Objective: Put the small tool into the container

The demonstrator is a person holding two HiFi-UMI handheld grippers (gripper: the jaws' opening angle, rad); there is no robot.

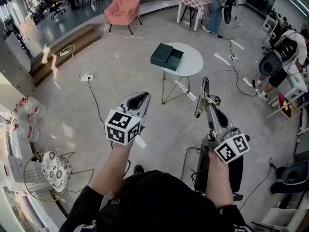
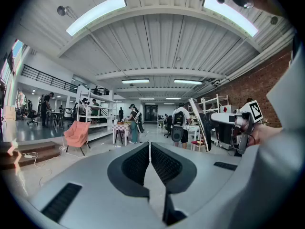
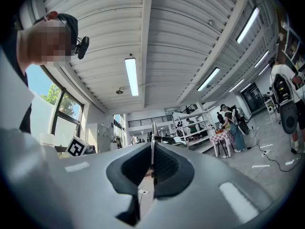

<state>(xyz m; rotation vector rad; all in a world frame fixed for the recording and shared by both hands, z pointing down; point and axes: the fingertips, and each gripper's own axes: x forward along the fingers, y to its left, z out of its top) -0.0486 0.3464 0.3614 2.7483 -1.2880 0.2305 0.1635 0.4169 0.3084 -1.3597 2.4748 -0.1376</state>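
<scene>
Small tool point(image 1: 205, 88), well apart from the container point(image 1: 167, 56).
It was clamped in the right gripper point(image 1: 205, 105), presumably for carrying; the left gripper point(image 1: 140, 98) was closed empty.

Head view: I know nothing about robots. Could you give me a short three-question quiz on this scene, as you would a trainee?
1. True or false: a dark green box sits on the round table.
2. Fill in: the jaws of the left hand-held gripper are ____, with nothing between them.
3. Which one holds the small tool? A) the left one B) the right one C) neither

Key: 1 true. 2 shut. 3 B: the right hand-held gripper is closed on it.
</scene>
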